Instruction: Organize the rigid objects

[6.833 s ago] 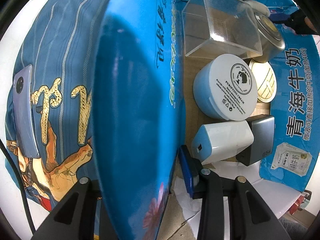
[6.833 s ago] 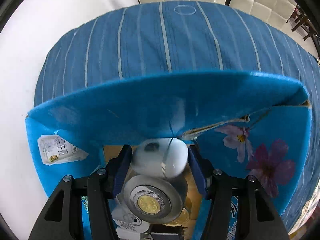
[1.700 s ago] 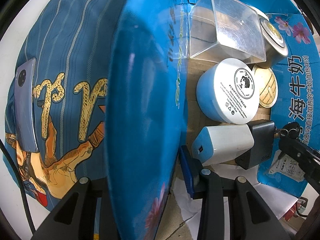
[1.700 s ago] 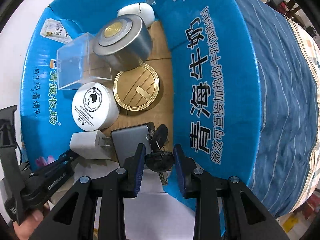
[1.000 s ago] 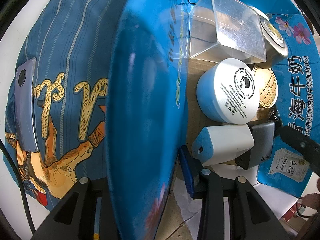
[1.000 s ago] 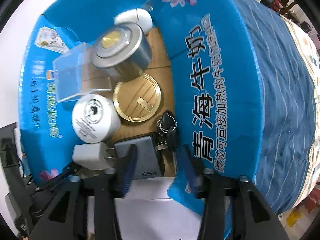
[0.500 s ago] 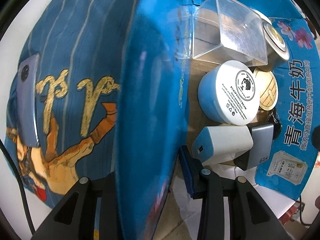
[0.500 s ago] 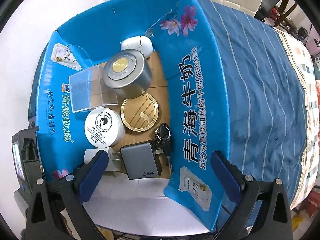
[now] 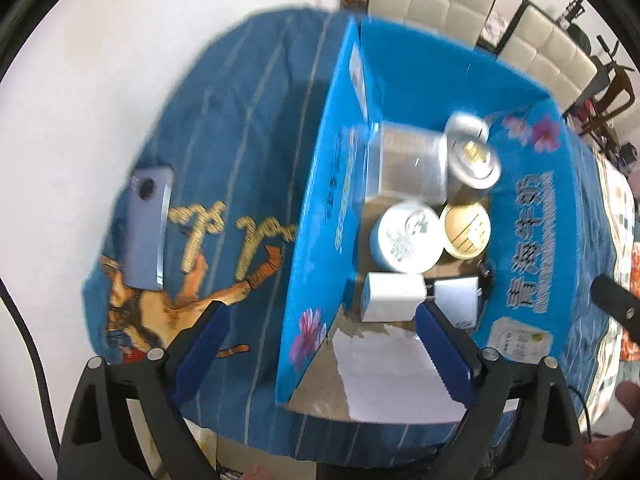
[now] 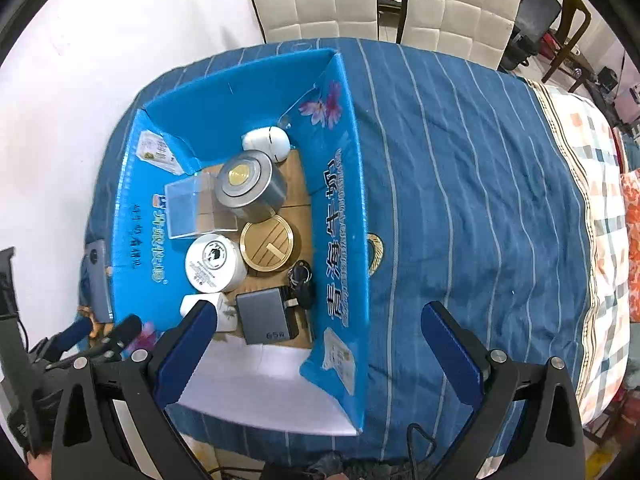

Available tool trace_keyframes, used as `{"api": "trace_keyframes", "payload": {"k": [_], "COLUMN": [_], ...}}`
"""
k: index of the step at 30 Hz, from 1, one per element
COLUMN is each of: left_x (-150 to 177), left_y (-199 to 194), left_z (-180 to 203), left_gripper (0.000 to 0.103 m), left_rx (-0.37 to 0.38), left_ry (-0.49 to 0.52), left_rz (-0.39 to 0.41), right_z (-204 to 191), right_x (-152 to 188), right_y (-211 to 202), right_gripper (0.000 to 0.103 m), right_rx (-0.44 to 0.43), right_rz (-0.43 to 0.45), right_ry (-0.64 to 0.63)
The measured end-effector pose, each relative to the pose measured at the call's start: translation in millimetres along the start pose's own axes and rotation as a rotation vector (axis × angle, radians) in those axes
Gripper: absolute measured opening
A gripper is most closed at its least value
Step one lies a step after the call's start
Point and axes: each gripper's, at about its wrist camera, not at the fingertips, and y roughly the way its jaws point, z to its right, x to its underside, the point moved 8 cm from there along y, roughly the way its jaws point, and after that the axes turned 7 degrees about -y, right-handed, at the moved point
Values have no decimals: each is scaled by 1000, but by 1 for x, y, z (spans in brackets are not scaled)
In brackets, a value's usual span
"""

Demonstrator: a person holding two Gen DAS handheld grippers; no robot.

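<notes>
Two tools empty: left tool (image 9: pixel 322 346) jaws opening, right tool (image 10: pixel 318 346) wide open. Phone (image 9: pixel 147 227) beside box (image 10: pixel 348 240) best picked next, gripped across narrow sides.

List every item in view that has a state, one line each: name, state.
Blue box: flaps up, top open.
Left gripper: jaws opening, nothing between them.
Right gripper: open, empty.
Keys: lying in the box.
Cream jar: lid on.
Silver tin: lid on.
Phone: outside the box, camera side up.
</notes>
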Motion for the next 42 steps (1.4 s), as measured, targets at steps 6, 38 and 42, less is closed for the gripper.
{"api": "trace_keyframes", "payload": {"k": [6,38,42], "left_x": [15,74,74], "left_y": [-72,-270,-248], "left_z": [12,60,62], "left_gripper": [95,95,95], "left_rx": [-25,-22,-19], "left_ry": [-6,-26,-35], "left_rz": [134,315,275], "right_z": [14,47,46], "right_x": [17,64,62], "right_y": [-34,-252,-238], "right_gripper": [103,103,103], "right_rx": [-38,-125,-108], "right_rz": [-18,189,169], "right_ry": [-25,-157,-168]}}
